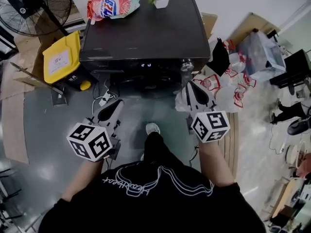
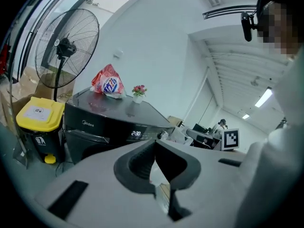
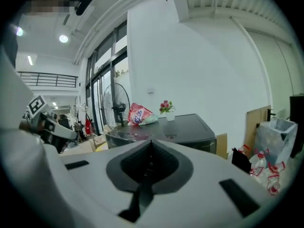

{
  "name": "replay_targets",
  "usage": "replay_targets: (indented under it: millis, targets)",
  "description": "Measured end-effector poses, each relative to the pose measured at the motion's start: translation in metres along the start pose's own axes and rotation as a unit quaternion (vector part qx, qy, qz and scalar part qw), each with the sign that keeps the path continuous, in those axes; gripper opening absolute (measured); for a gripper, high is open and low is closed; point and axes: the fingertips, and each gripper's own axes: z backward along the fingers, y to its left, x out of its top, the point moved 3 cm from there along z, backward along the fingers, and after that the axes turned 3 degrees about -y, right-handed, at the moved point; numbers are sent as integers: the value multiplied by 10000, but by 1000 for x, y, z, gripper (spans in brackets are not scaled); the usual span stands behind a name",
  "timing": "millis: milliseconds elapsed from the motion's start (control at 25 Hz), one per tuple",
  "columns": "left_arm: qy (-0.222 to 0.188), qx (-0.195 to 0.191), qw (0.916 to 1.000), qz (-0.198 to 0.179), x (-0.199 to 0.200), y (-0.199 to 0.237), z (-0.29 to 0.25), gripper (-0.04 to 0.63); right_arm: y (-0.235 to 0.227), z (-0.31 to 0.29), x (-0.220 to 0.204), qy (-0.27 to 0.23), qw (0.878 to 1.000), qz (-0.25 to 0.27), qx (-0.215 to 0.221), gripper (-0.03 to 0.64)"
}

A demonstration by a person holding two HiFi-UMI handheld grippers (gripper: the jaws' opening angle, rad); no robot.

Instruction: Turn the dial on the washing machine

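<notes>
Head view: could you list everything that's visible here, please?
washer: one, black, top centre
dial: one, silver, right end of washer's front
detergent bag: one, red and white, on washer, back left
flower pot: one, white with pink flowers, on washer, back
fan: one, black, top left
bin: one, yellow lid, left of washer
plastic bags: several, white and red, right of washer
shoe: one, white, on floor between grippers
left gripper: one, pale grey, shut, empty, lower left
right gripper: one, pale grey, shut, empty, before the dial
</notes>
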Motion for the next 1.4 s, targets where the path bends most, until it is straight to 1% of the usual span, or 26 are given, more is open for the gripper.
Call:
replay_targets:
  millis: [160, 360, 480, 600, 760, 920, 1200, 1400]
  targets:
    - [-132, -301, 9994, -133, 8, -25, 17, 6, 40, 34, 18, -83, 9982, -145, 572, 5]
    - [-254, -692, 9969, -281, 14, -52, 37, 6, 91, 71, 31, -154, 9901, -435, 1326, 5]
    - [-321, -916, 9944, -430, 14, -67, 47, 6, 115, 91, 37, -180, 9861, -324, 1619, 5]
    - [-375, -1101, 9914, -606, 17, -79, 52, 6, 131, 104, 44, -263, 9827, -218, 1819, 5]
    - [-439, -1217, 9885, -782, 16, -87, 56, 6, 143, 111, 45, -353, 9790, -265, 1990, 5]
    - [-470, -1330, 9858, -908, 15, -93, 59, 6, 146, 112, 42, -335, 9782, -280, 2029, 5]
    - [-450, -1345, 9860, -881, 16, -92, 55, 6, 142, 107, 38, -314, 9786, -289, 2011, 5]
    - [-420, -1322, 9863, -891, 22, -96, 52, 6, 135, 110, 46, -328, 9806, -226, 1917, 5]
